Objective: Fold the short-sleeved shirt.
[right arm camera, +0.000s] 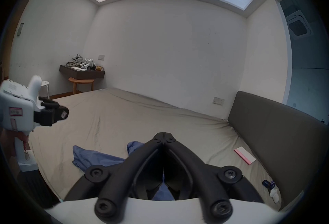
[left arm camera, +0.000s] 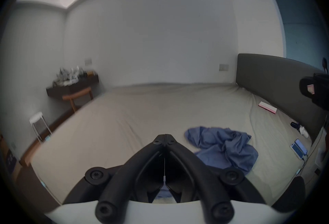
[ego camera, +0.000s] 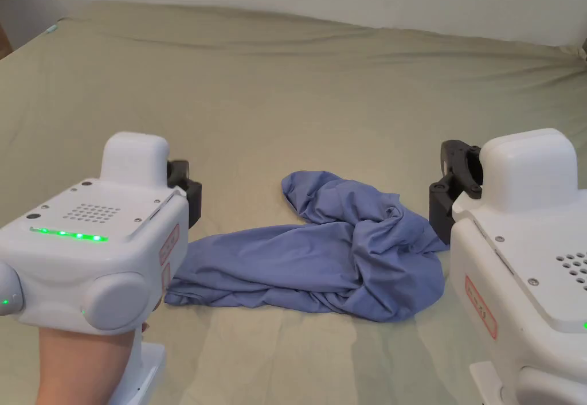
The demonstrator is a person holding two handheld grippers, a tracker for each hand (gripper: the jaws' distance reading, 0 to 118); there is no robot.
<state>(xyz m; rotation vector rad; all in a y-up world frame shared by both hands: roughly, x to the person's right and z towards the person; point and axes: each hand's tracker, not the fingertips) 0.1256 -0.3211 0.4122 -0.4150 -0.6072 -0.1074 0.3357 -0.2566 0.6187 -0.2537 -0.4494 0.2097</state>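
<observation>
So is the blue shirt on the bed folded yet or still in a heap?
Still a heap: the blue shirt lies crumpled and bunched on the bed.

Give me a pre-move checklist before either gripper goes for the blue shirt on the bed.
1. Shirt within reach, between both grippers: ok.
2. Shirt spread flat for folding: not ok, it lies crumpled in a heap.
3. Left gripper open for a grasp: not ok, jaws are shut, holding nothing.
4. Right gripper open: not ok, also shut and empty.
5. Bed around the shirt free for spreading: ok.
6. Sleeves and collar located: cannot tell, folds hide them.
</observation>
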